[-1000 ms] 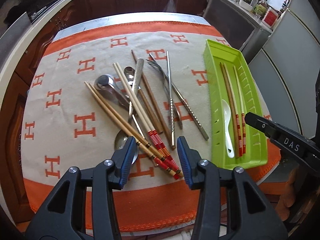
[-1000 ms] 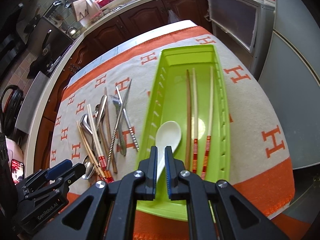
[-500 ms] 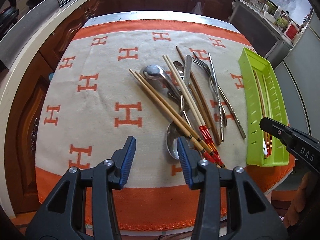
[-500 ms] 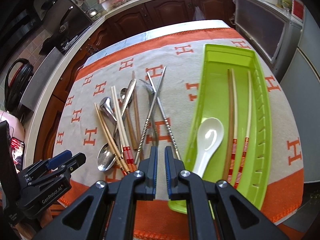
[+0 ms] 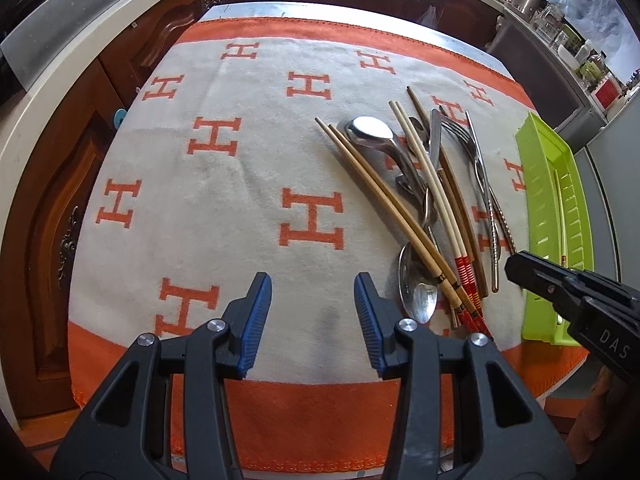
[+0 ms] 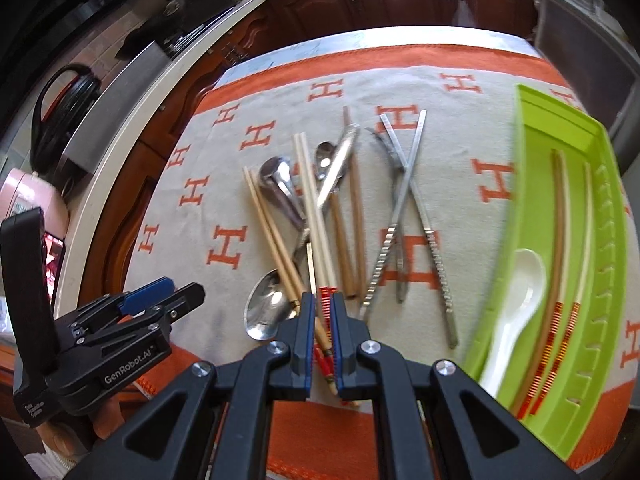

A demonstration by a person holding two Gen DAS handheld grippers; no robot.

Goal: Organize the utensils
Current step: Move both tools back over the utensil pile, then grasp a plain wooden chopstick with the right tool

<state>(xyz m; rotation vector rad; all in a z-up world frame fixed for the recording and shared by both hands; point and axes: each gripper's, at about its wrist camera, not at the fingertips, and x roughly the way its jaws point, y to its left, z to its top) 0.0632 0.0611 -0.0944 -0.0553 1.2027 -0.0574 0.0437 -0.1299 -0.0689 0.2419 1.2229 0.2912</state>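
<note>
Left hand-held gripper hangs released over the bare cloth. Right hand-held gripper is nearly clenched, nothing pinched, above the red-banded chopsticks near the counter's front edge

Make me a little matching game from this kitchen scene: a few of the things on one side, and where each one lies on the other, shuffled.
Things:
1. white spoon
2. metal spoons
3. green tray
4. left gripper

Places:
A. in the loose pile on the cloth
B. above bare cloth, left of the pile
C. inside the tray, beside chopsticks
D. on the cloth, right of the pile

Pairs: 1-C, 2-A, 3-D, 4-B
</note>
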